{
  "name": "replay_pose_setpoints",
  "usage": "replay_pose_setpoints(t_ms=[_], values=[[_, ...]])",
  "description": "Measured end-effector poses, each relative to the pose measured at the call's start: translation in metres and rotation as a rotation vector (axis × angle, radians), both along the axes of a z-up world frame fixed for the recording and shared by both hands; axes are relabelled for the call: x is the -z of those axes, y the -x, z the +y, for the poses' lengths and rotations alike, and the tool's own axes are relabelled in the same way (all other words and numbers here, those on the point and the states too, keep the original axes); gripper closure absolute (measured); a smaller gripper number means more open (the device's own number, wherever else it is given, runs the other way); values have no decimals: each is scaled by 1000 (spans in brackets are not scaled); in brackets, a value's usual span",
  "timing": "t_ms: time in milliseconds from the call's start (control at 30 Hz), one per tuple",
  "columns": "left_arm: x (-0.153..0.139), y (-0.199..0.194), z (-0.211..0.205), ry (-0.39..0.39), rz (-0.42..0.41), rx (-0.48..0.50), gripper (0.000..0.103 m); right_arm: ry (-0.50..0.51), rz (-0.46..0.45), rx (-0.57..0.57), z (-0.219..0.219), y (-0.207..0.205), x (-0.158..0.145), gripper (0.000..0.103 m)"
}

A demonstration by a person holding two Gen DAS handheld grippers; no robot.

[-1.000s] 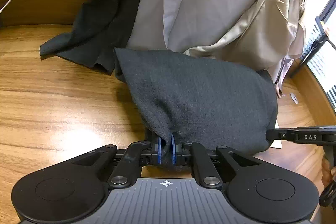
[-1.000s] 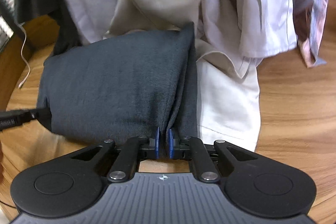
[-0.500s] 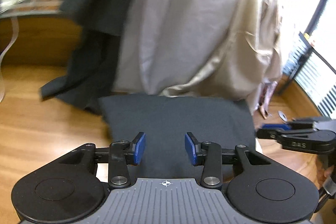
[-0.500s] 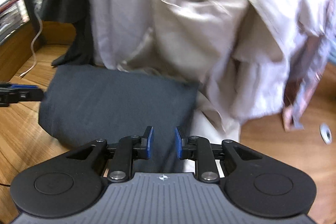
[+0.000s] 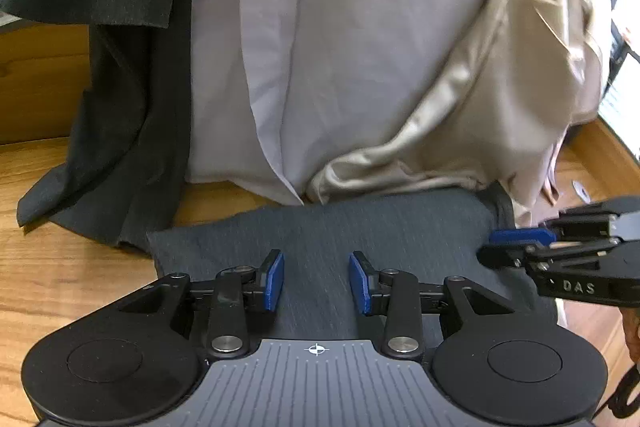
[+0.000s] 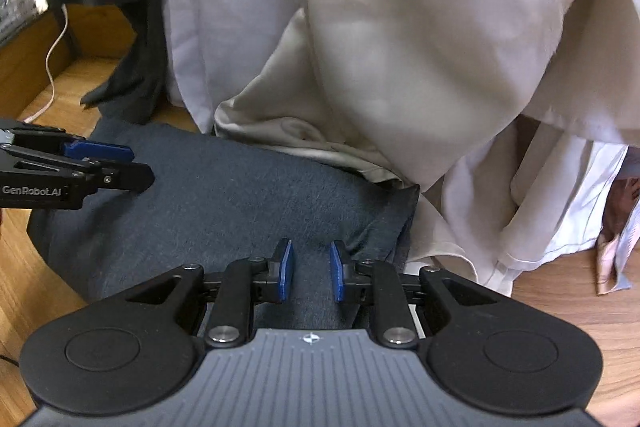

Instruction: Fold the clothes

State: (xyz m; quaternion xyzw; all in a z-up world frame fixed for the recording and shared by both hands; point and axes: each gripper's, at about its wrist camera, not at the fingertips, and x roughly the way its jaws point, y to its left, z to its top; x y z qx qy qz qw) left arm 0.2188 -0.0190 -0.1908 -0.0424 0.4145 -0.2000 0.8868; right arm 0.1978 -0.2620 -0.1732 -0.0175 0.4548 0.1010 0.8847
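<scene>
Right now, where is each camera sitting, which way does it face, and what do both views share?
Left wrist: on the left gripper, looking down at the folded dark grey garment; the right gripper enters at right.
Right wrist: on the right gripper, facing that garment; the left gripper enters at left.
Shared: garment, heaped pale clothes, wooden table.

bare wooden table (image 5: pixel 80 267) lies open leftward; the heaped pile of clothes (image 5: pixel 360 67) blocks ahead.
</scene>
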Motion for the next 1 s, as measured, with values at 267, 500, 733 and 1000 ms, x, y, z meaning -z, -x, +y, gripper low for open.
replay_pose_setpoints(t_ms=[267, 500, 733, 1000], values=[[-10, -21, -10, 7, -9, 64, 64, 1, -43, -17, 7, -6, -24, 72], [9, -30, -27, -62, 39, 99, 64, -4, 13, 2, 16, -41, 3, 70], [11, -12, -20, -38, 77, 99, 63, -68, 18, 41, 11, -21, 12, 70], [9, 51, -7, -35, 98, 135, 63, -118, 51, 75, 21, 44, 11, 70]])
